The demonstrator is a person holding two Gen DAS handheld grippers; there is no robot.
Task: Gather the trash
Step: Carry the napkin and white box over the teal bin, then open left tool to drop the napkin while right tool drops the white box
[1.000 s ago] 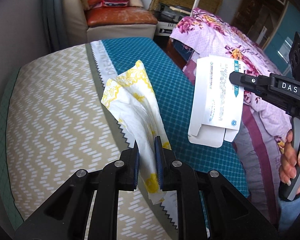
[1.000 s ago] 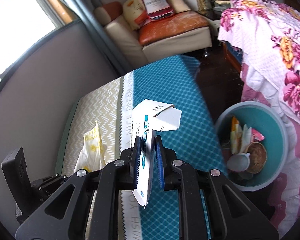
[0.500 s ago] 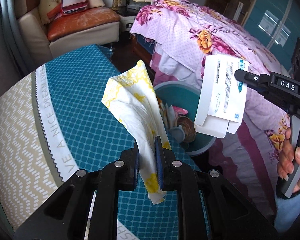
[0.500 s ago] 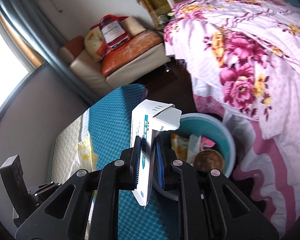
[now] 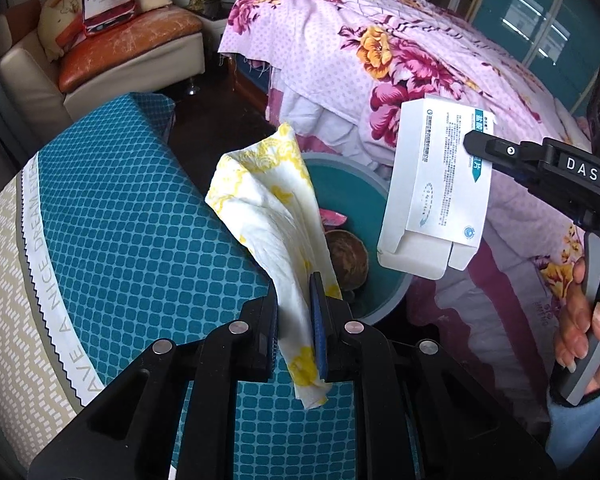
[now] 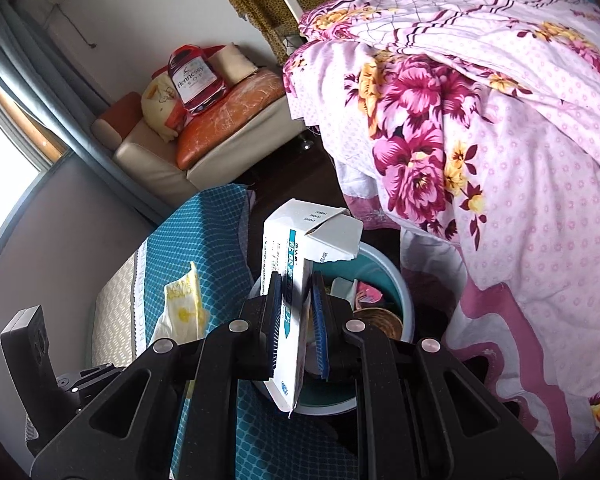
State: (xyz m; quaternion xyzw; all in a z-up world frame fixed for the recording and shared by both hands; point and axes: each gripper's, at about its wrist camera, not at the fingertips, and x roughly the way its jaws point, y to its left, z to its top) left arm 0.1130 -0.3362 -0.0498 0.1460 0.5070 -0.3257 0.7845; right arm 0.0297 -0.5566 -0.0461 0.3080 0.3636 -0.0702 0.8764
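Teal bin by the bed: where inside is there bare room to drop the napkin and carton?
Inside the teal bin, the bare patch is the far wall, toward the floral bedspread. The floor is crowded: brown bowl, pink wrapper. The blue mat beside it is bare.

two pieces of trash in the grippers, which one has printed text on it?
The white carton clamped in the right gripper: flat card with printed lines and a teal stripe. The piece in the left gripper is a crumpled tissue with yellow patterning, no text.
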